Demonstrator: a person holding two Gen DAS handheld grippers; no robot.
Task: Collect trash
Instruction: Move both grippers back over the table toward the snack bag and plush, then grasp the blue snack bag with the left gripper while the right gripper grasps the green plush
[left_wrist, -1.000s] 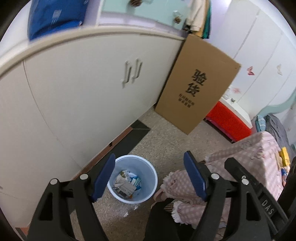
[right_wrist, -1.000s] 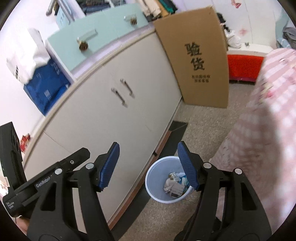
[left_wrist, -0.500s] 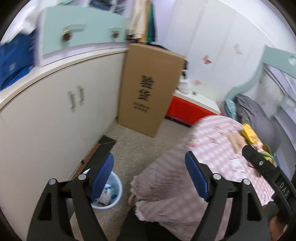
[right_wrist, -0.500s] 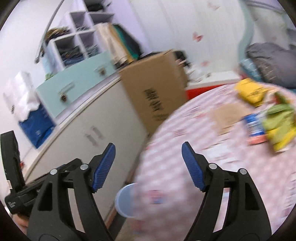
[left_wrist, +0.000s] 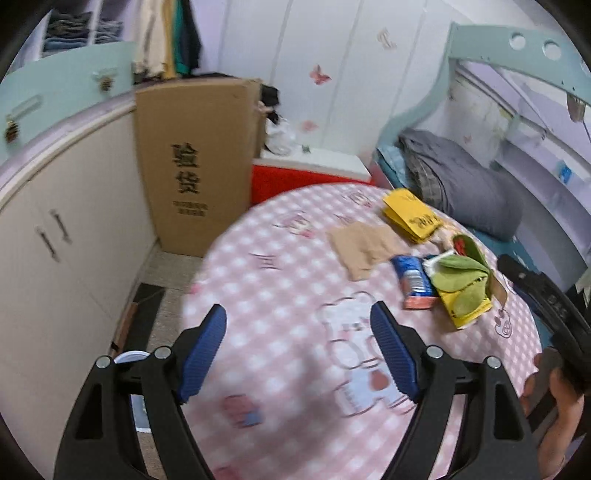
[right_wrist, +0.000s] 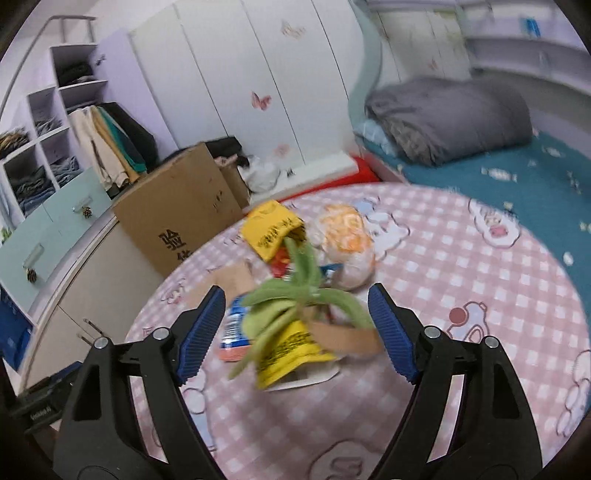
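Blur: both views are smeared, so the print on the wrappers cannot be read.
Bin: the white bin (left_wrist: 130, 360) on the floor shows only as a strip of rim behind the left gripper's frame; its contents are hidden.
Trash pile: on the far part of the round bench (left_wrist: 295, 295) with the pink checked cloth, a loose heap — yellow packet (right_wrist: 271, 229), blue wrapper (right_wrist: 234, 326), green cloth-like piece (right_wrist: 299, 295), a yellow bag (right_wrist: 288, 350) under it, a flat brown card (left_wrist: 360, 243) and an orange-white bag (right_wrist: 347, 236).
Overlaps: the green piece covers most of the yellow bag and part of the blue wrapper; what lies beneath cannot be told.
Left gripper (left_wrist: 299, 350): tilted down over the near bench edge, well short of the pile; fingers stand wide apart with only cloth between them.
Right gripper (right_wrist: 297, 332): points down at the pile; its fingers are opening, wide, empty, framing the green piece and yellow bag without touching them.
Hand: a person's hand (left_wrist: 554, 398) on the other gripper's handle is cut off at the lower right edge.
Bed: grey bedding (right_wrist: 447, 114) behind the bench.
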